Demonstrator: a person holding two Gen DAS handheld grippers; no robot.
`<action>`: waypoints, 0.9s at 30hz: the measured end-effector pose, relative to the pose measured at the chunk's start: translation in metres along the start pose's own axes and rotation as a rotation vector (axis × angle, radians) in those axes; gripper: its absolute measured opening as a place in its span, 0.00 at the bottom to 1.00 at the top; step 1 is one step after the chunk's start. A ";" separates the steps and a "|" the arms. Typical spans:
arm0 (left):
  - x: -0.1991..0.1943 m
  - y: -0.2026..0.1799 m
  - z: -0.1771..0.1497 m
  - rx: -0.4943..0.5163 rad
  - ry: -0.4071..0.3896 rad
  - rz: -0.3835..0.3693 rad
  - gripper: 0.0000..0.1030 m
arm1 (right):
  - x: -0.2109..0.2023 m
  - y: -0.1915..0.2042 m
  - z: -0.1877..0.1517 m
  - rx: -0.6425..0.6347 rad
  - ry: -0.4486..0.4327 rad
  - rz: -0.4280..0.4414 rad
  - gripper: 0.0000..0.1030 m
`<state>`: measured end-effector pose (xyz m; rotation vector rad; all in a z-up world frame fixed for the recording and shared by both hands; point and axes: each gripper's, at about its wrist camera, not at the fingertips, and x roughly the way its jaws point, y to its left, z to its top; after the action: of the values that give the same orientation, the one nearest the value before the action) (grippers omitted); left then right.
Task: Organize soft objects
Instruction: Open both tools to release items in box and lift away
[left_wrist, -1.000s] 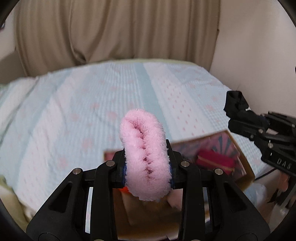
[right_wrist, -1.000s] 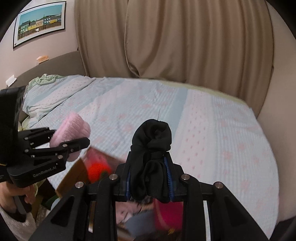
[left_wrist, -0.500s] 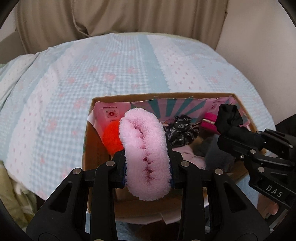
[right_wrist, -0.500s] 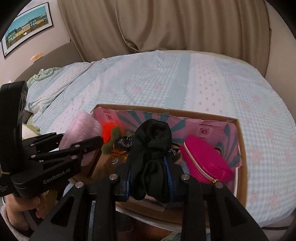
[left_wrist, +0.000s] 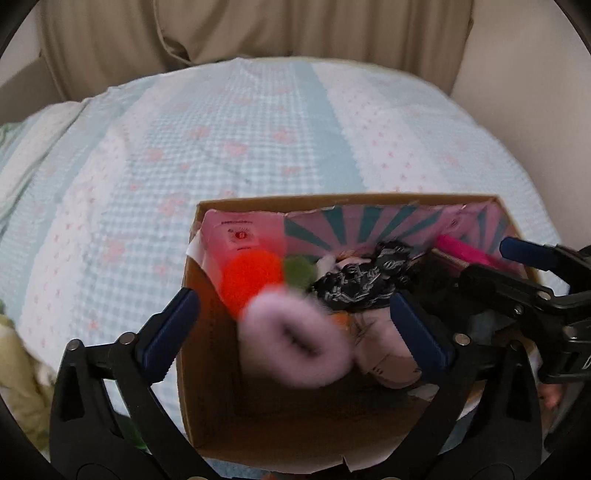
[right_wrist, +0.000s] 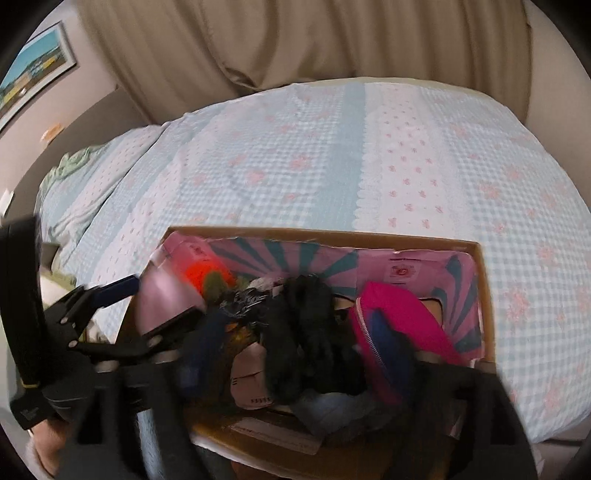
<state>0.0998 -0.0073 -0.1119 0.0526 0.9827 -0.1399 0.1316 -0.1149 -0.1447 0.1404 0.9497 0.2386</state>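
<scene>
Box (left_wrist: 207, 369) holds one pink scrunchie (left_wrist: 295, 347), one black sock (right_wrist: 310, 332).

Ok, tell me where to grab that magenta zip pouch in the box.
Pinch the magenta zip pouch across its puffy upper body, coming from above; it leans against the cardboard box's right wall, zipper edge facing left, its top exposed.
</scene>
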 end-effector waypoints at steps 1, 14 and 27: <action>-0.001 0.004 -0.001 -0.006 -0.013 -0.016 1.00 | 0.001 -0.002 0.001 0.007 0.000 0.002 0.98; -0.005 0.005 -0.002 0.024 -0.016 -0.011 1.00 | 0.004 -0.016 0.002 0.033 -0.002 -0.028 0.98; -0.063 -0.003 0.007 0.008 -0.189 -0.010 1.00 | -0.070 -0.006 0.004 -0.021 -0.214 -0.127 0.98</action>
<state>0.0708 -0.0047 -0.0556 0.0409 0.7934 -0.1548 0.0966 -0.1388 -0.0883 0.0843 0.7402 0.1138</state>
